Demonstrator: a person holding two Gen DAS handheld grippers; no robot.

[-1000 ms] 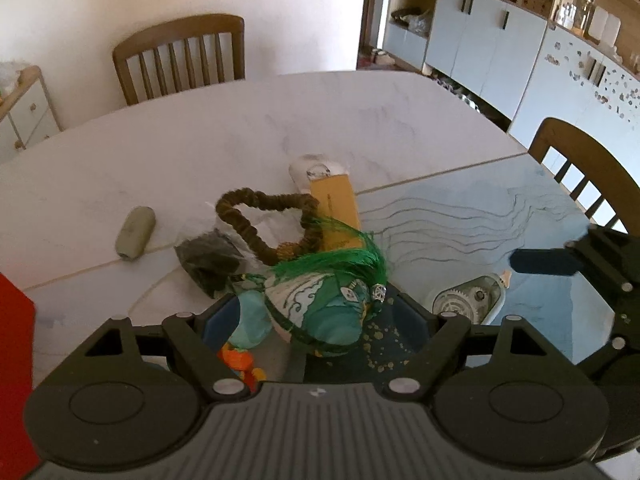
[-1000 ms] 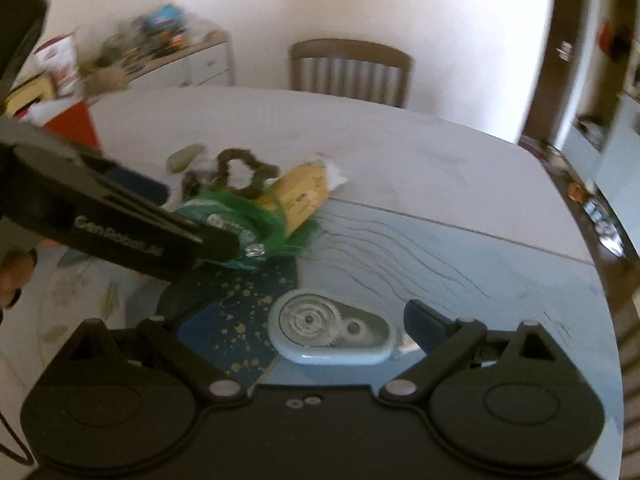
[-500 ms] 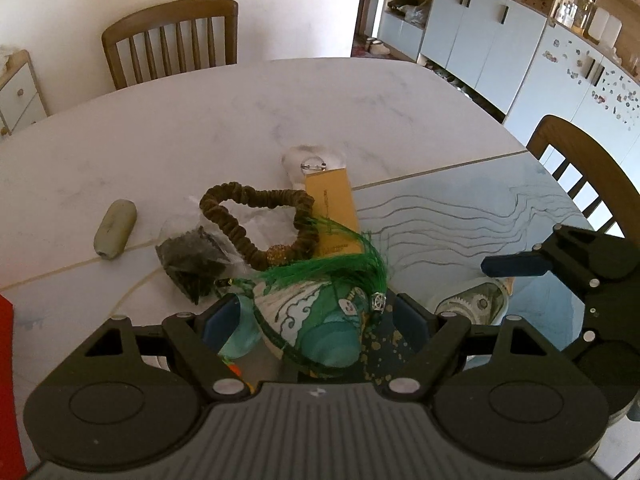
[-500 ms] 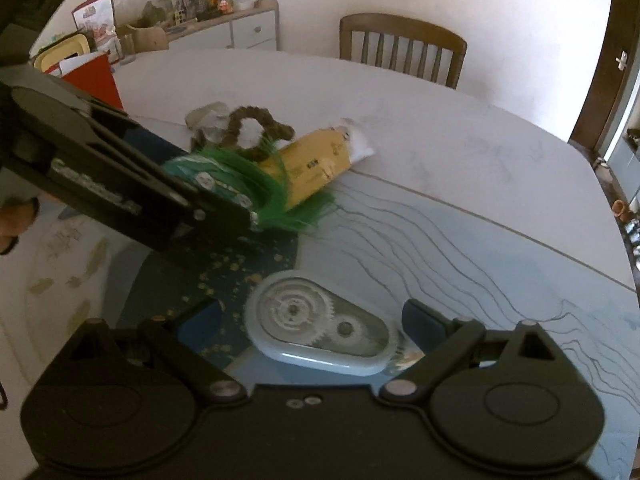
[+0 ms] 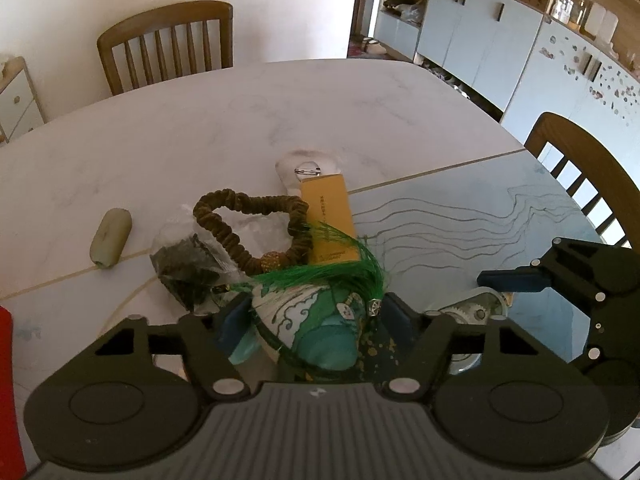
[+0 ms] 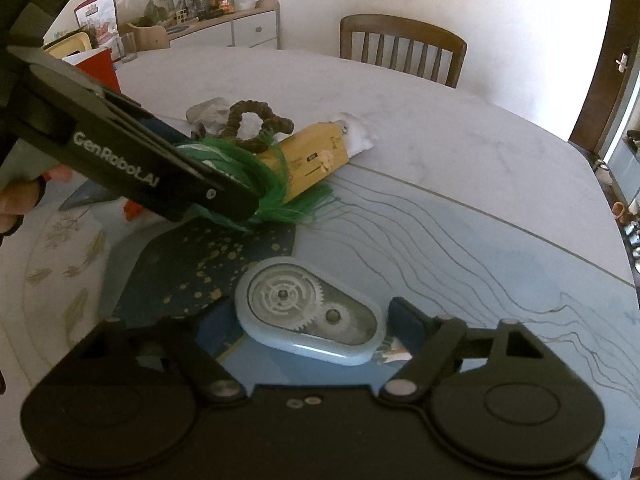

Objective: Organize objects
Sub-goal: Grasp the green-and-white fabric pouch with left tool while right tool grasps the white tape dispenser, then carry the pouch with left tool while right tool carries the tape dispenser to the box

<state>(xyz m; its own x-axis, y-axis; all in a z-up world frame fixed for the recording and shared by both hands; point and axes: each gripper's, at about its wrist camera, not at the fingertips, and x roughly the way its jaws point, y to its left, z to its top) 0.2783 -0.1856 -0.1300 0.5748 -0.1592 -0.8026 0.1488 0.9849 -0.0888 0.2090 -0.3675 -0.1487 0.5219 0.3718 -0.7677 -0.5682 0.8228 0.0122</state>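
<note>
Closing on two things at once: the left gripper [image 5: 316, 316] jaws have just been narrowing around the green tasselled pouch [image 5: 316, 328] and now look clamped on it, while the right gripper [image 6: 308, 320] jaws, also just narrowing, are flanking the tape dispenser [image 6: 308, 316] with a gap showing. Squaring each grip before lifting is advisable. Both are lying on the patterned tabletop [image 5: 460, 216]; chairs [image 5: 168, 44] and cabinets are standing around.
</note>
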